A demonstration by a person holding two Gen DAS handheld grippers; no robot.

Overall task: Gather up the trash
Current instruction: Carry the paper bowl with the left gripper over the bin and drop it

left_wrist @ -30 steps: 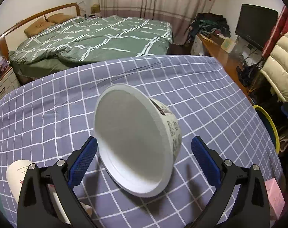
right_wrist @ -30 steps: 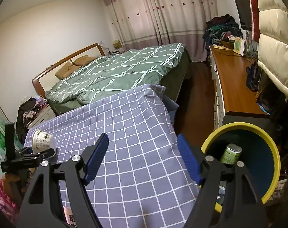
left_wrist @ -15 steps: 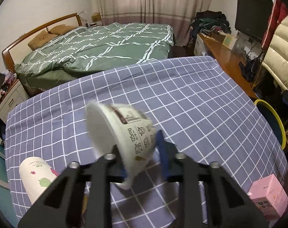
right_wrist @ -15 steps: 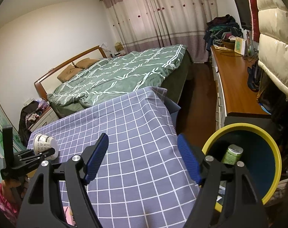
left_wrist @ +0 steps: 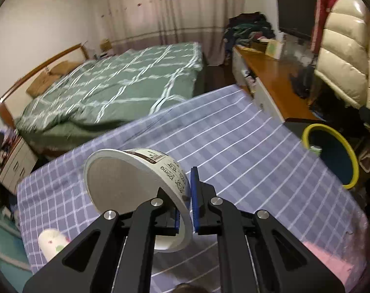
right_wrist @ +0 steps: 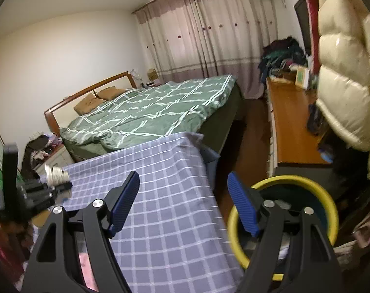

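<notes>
Bedroom, green checked bed [left_wrist: 116, 90] at the back, curtains behind it, wooden sideboard [left_wrist: 277, 80] along the right wall. In front, a counter under a purple grid cloth [left_wrist: 233, 146].

Left claw [left_wrist: 185, 210] is clamped tight on the wall of a white paper bowl [left_wrist: 126, 183]: one blue pad inside, one outside against the printed side. Bowl is tipped on its side, mouth facing left toward the camera, held above the cloth. From the right wrist view the same bowl [right_wrist: 56, 173] shows at far left in the left claw [right_wrist: 60, 188], blurred.

Right claw [right_wrist: 183, 202] is spread wide with nothing between the pads, sitting over the right edge of the counter.

Blue bin with yellow rim [right_wrist: 328, 202] stands on the floor just beside the counter's right edge; contents too blurred to tell. Same bin [left_wrist: 348, 146] at right in the left view.

A white cup with a printed pattern [left_wrist: 53, 244] lies on the cloth near the left corner. Something pink [left_wrist: 324, 251] on the cloth at lower right, blurred.
</notes>
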